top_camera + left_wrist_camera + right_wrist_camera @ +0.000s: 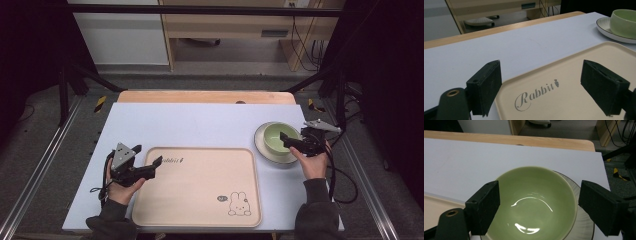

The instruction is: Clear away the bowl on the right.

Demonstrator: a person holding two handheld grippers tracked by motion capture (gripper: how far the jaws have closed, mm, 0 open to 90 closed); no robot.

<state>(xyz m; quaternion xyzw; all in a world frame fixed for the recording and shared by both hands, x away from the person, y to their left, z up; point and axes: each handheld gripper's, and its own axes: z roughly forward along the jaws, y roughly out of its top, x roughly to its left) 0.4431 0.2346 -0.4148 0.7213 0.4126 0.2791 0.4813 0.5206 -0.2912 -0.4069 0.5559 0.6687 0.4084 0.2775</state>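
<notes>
A big beige tray (200, 187) with a little rabbit picture (239, 205) lies at the near edge of the pale worktop (200, 125). At the tray's left edge, the left claw (152, 167) is spread wide over the corner, holding nothing. Just off the tray's far right corner, a green bowl (280, 137) sits on a white plate (262, 145). The right claw (287, 140) is spread wide over the bowl, maybe touching its rim.

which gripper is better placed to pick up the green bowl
Right. The right gripper hovers open at the green bowl on its plate; the left gripper is far across the tray.
</notes>
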